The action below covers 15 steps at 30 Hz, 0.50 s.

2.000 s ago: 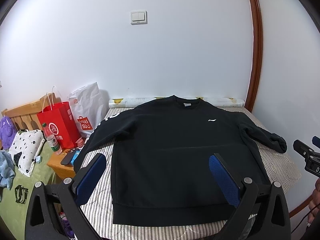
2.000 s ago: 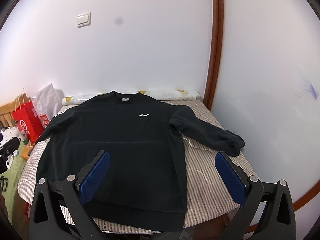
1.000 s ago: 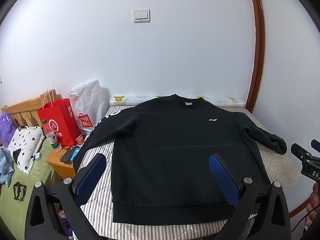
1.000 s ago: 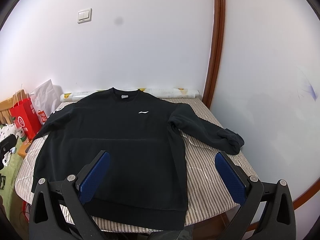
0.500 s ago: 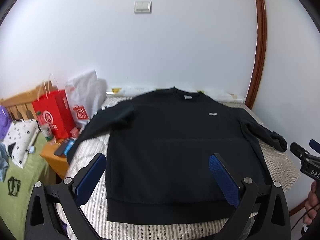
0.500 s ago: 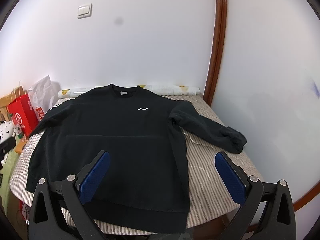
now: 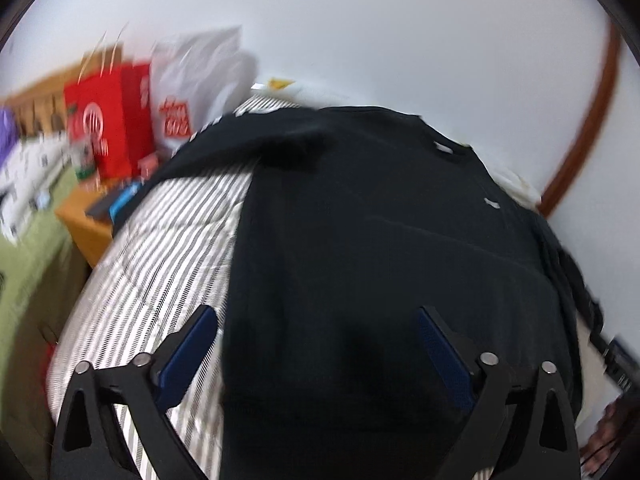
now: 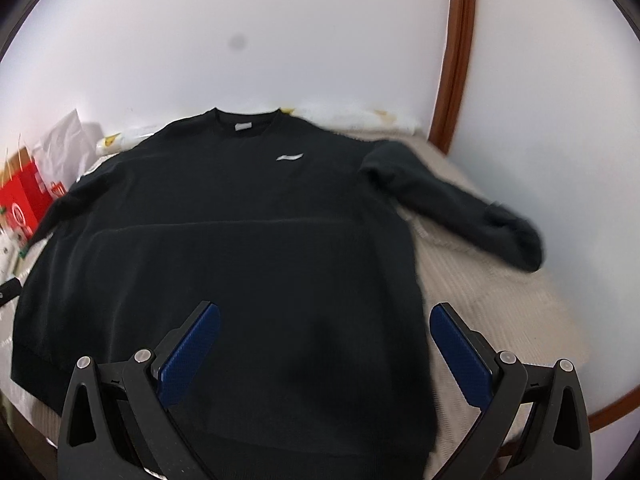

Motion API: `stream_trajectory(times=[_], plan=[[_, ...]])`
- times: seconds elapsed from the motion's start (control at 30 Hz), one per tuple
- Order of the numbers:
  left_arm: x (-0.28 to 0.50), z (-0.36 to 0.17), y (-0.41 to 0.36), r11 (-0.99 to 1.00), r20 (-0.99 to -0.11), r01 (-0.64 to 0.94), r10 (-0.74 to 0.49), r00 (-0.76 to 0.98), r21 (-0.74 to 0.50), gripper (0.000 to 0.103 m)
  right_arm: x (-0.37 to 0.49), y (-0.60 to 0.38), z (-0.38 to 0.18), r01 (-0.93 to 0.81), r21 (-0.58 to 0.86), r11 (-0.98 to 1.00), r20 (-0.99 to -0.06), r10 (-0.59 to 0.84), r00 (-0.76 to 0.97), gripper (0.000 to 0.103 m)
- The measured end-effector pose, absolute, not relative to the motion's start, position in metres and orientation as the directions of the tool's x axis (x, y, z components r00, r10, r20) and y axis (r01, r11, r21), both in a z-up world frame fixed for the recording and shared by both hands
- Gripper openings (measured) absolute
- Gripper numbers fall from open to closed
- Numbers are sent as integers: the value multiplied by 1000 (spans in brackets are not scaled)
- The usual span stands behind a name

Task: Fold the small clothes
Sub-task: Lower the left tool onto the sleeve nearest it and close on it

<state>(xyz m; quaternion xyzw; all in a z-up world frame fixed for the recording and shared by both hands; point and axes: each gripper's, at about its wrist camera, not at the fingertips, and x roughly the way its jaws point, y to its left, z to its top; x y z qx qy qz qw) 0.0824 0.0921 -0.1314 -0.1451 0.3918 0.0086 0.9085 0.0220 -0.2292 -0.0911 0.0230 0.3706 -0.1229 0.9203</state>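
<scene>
Matt black cloth sweatshirt [image 8: 248, 248] lies on striped woven bedcover [image 7: 168, 248]; glossy red paper bag [image 7: 102, 120].
</scene>
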Motion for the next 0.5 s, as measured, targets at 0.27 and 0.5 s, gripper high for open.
stream_trajectory(times=[0.27, 0.5], plan=[[124, -156, 166, 880, -703, -259, -111, 702, -398, 90, 53, -234, -105, 224, 44, 974, -699, -130, 704, 102], [167, -165, 215, 754, -638, -317, -171, 750, -575, 90, 86, -219, -107, 160, -6, 987, -709, -116, 695, 94]])
